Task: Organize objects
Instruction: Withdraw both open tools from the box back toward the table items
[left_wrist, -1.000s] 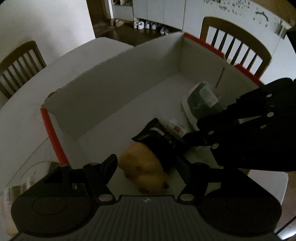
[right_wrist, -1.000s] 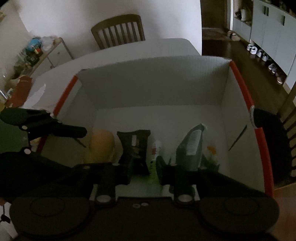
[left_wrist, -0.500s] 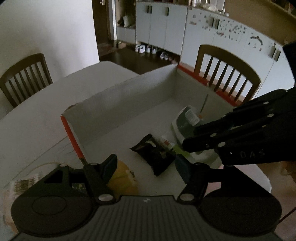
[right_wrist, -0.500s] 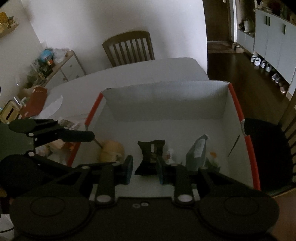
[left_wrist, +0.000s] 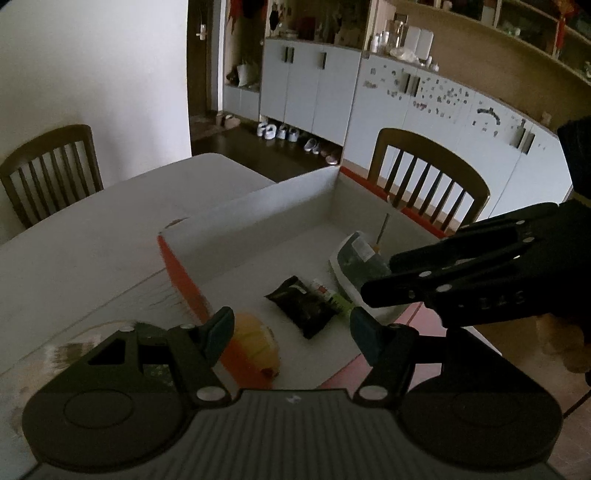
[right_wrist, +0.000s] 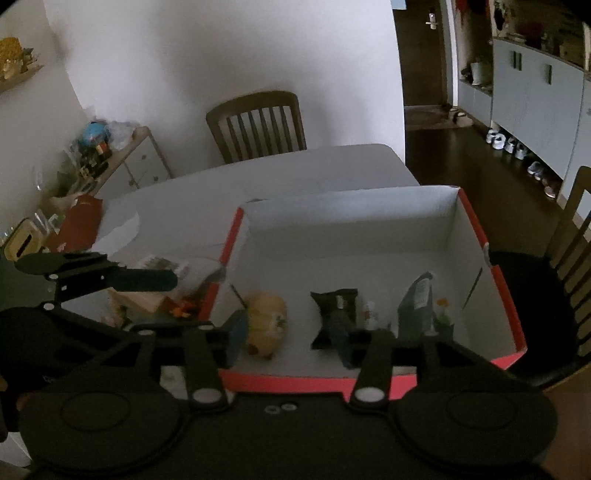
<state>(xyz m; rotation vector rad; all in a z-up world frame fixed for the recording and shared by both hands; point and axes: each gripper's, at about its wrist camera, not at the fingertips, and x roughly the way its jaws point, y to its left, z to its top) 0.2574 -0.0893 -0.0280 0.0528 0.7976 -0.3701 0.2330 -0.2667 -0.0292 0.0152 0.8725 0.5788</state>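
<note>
Red-edged white cardboard box (right_wrist: 476, 218) sits lower and smaller in both views now, because both grippers have pulled back up and out of it since a second ago. Left gripper (left_wrist: 291, 330) hangs over the near rim at lower centre, fingers wide and empty; right gripper (right_wrist: 291, 332) likewise, fingers spread with nothing between them. Inside, along the near wall: yellow rounded fruit-like object (right_wrist: 267, 323) at left, black crinkled snack packet (right_wrist: 334, 301) centre, small white tube (right_wrist: 369, 314) just beside it, dark grey standing pouch (right_wrist: 417, 306) at right.
</note>
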